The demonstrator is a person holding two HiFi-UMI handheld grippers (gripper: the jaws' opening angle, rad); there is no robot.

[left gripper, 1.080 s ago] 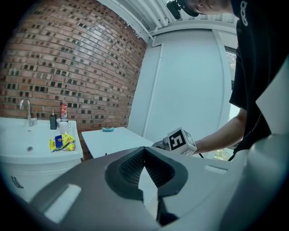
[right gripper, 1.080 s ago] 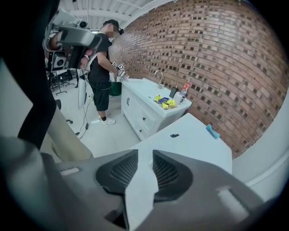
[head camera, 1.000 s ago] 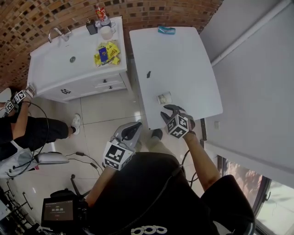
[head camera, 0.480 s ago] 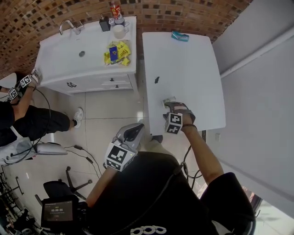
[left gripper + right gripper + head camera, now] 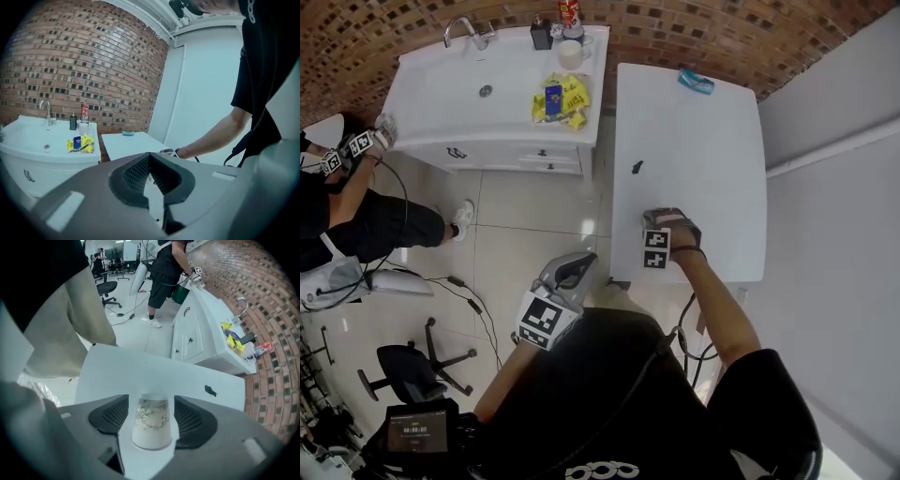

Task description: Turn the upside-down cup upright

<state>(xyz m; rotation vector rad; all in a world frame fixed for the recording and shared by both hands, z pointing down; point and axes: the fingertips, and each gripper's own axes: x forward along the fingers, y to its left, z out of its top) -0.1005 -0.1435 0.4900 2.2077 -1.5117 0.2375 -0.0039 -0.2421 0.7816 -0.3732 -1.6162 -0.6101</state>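
**Presently, the inverted cup is bracketed but not yet pinched**

Head view: The right gripper (image 5: pixel 662 221) is held low over the white table (image 5: pixel 703 141), at the 7 o'clock corner of its top. The cup is hidden beneath it here. The left gripper (image 5: pixel 576 264) is kept off the table at 8 o'clock from the right one, over the tiled floor, apparently parked because one gripper is judged enough for the turn. A small dark scrap (image 5: pixel 635 169) lies at 11 o'clock from the right gripper, and a blue-green object (image 5: pixel 696 82) at the table's 12 o'clock end. A white sink counter (image 5: pixel 441 112) is set against the brick wall at 10 o'clock.

Left gripper view: The jaws are seen pressed together at the tips, with nothing held between them.

Right gripper view: The cup (image 5: pixel 151 423), patterned with leaves, stands mouth-down on the bare table. The jaws are spread around it, one pad on each side of its wall, with a thin strip of table showing on both sides. This sideways approach is judged to prepare a grip on the wall, so that the cup can be lifted and rolled over. The dark scrap is seen at 2 o'clock from the cup, well apart.
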